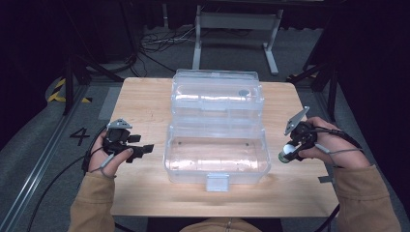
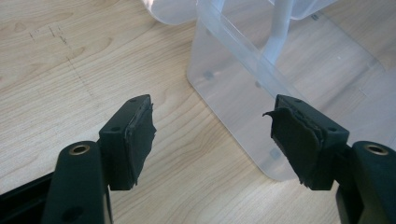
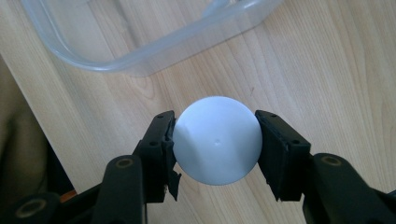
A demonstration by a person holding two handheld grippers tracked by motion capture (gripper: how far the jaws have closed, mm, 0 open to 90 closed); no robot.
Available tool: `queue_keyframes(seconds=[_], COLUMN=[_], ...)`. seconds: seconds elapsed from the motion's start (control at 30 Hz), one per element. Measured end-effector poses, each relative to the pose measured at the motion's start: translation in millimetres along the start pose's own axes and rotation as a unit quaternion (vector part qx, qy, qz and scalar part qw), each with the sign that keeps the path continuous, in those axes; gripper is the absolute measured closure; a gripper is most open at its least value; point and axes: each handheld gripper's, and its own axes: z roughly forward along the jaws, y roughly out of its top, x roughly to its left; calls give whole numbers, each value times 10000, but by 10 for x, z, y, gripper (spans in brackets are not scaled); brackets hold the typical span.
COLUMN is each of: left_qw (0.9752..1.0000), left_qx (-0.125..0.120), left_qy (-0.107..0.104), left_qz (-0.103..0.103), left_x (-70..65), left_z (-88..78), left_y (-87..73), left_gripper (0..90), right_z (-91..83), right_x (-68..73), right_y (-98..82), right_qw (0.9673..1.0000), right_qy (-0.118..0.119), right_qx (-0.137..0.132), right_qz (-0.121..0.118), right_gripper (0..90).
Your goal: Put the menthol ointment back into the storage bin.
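right claw [image 3: 215, 149]: closed on a white ball [image 3: 215, 140], one pad on each side, held above the bare wood
ball: in the high view it sits at the tip of the right claw [image 1: 288, 153], just right of the clear box [image 1: 216, 162], outside it
left claw [image 2: 212, 140]: jaws wide apart, nothing between them; pads torn at the edges
left claw place: at the box's left side, near its corner [image 2: 243, 93]
clear box: open, lid folded back, middle of the counter [image 1: 145, 193]

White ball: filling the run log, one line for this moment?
right gripper: shut on white ball | left gripper: open | clear box: open
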Motion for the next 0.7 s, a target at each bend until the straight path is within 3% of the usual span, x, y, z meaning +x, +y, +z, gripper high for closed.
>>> queue_keyframes(seconds=[0.7], left_qw=[10000], left_qx=[27], left_qy=[-21], left_qz=[-21], left_x=[13], left_z=[8], left_y=[-10], left_gripper=[306], right_z=[-224], right_x=[149], right_y=[283], right_qw=[9978], right_qy=[49], right_qx=[35], right_qz=[-654], right_gripper=[503])
